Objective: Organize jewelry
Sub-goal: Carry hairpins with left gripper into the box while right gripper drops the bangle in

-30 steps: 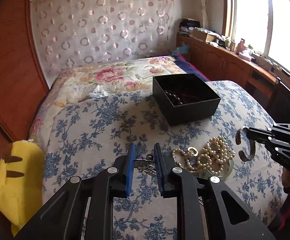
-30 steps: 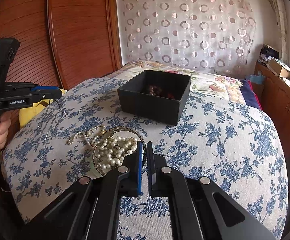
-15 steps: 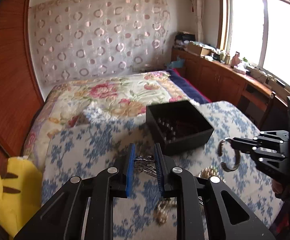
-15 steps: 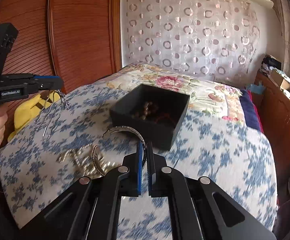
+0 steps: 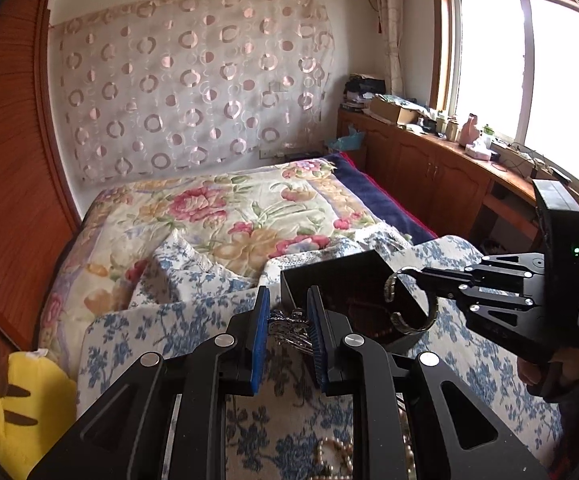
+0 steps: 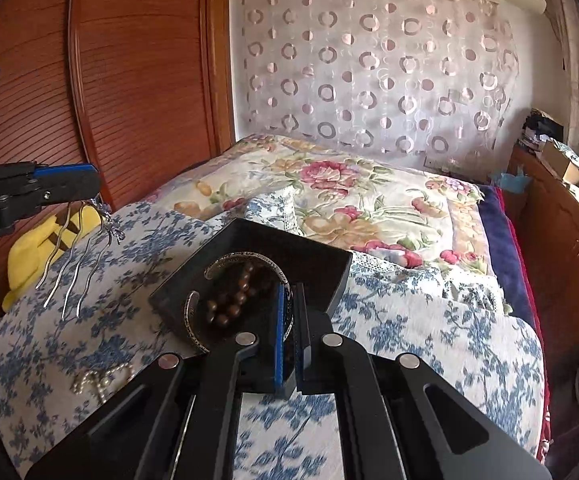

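Observation:
A black open box [image 6: 313, 264] [image 5: 337, 276] sits on the blue-flowered bedspread with brown beads [image 6: 229, 300] inside. My right gripper [image 6: 288, 304] is shut on a silver cuff bracelet [image 6: 193, 320] and holds it over the box; the cuff also shows in the left wrist view [image 5: 409, 308]. My left gripper [image 5: 287, 316] is shut on a silver hair comb [image 5: 289, 328], held in the air left of the box; its long prongs [image 6: 69, 272] hang down in the right wrist view. A pearl necklace [image 6: 101, 376] [image 5: 337, 452] lies on the bedspread.
A yellow plush toy [image 5: 21, 408] lies at the bed's left edge against the wooden wardrobe [image 6: 129, 80]. A floral quilt [image 5: 229, 216] covers the far bed. Wooden cabinets [image 5: 429, 168] with clutter run under the window on the right.
Both grippers rose off the bedspread. My right gripper carried the cuff bracelet forward to above the box. My left gripper lifted the hair comb clear of the bed.

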`<state>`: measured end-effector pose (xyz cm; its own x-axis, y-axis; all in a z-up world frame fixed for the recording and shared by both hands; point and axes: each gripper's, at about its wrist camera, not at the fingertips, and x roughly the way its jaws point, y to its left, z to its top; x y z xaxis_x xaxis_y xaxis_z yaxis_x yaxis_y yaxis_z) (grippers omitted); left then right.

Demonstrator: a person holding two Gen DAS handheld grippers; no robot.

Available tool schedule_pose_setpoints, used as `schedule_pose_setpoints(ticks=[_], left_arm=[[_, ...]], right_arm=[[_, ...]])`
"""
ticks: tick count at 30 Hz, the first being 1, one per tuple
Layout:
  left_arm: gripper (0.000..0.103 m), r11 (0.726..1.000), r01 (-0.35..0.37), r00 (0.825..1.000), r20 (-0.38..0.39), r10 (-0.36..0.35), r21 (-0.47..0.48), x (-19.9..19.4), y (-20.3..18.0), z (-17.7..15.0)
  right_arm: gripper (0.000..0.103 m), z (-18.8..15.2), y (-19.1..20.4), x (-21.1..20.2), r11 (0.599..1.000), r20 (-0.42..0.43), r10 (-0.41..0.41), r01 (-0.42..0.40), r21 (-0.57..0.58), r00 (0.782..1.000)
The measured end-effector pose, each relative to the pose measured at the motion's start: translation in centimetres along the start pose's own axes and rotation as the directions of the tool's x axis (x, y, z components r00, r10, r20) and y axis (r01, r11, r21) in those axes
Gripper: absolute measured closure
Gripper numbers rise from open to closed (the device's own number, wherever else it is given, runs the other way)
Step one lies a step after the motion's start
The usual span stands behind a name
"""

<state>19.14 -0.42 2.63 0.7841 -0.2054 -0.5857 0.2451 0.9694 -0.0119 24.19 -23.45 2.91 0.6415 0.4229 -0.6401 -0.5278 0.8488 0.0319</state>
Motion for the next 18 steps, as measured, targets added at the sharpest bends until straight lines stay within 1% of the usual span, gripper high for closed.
schedule_pose_setpoints(ticks=[6, 8, 9, 10, 11, 18], left_arm=[[0.085, 1.0, 0.004, 1.0, -0.012, -0.004, 0.0, 1.6, -0.1, 0.6], [0.085, 1.0, 0.005, 1.0, -0.018, -0.005, 0.001, 2.2, -0.1, 0.8], [0.085, 1.0, 0.006, 1.0, -0.02, -0.006, 0.002, 2.4, -0.1, 1.0], [0.085, 1.0, 0.006, 1.0, -0.022, -0.006, 0.002, 2.7, -0.1, 1.1], [0.085, 1.0, 0.007, 1.0, -0.024, -0.007, 0.003, 3.0, -0.1, 1.2], [0.085, 1.0, 0.021, 0.999, -0.028, -0.021, 0.004, 5.0, -0.7, 2.0]], right_arm=[[0.097, 0.0, -0.3, 2.0, 1.0, -0.021, 0.009, -0.009, 0.008, 1.0], [0.093, -0.1, -0.4, 2.6, 1.0, -0.026, 0.02, -0.019, 0.021, 0.999], [0.092, -0.2, -0.5, 2.7, 0.999, -0.02, 0.024, -0.023, 0.029, 1.0], [0.086, -0.2, -0.8, 2.7, 0.999, -0.016, 0.021, -0.02, 0.038, 1.0], [0.084, -0.2, -1.0, 2.7, 0.999, -0.007, 0.015, -0.015, 0.052, 1.0], [0.084, -0.3, -2.6, 1.4, 0.996, 0.045, 0.002, -0.006, 0.087, 0.999]])
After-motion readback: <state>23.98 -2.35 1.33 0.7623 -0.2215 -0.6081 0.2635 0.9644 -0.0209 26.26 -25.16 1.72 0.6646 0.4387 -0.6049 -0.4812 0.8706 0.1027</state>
